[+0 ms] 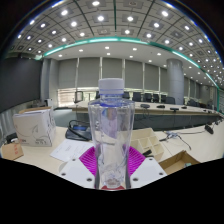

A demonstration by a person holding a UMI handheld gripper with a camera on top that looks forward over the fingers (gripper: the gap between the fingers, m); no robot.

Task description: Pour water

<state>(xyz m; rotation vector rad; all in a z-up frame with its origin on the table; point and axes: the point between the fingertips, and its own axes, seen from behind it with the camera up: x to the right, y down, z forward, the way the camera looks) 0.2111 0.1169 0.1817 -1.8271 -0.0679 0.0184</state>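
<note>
One clear plastic bottle [108, 130] stands at the centre of the frame, long axis vertical, white cap pointing up. The claw [109, 170] is closed on the bottle's lower body; two magenta pads [88, 160] press against it, one on each side. Behind it, the tabletop [205, 140] carries one white box [34, 127] at the left of the frame, one open cardboard box [179, 161] at the lower right, and scattered papers.

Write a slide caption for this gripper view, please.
Gripper shut on a clear capped bottle, held upright above a cluttered white table in a large office.
</note>
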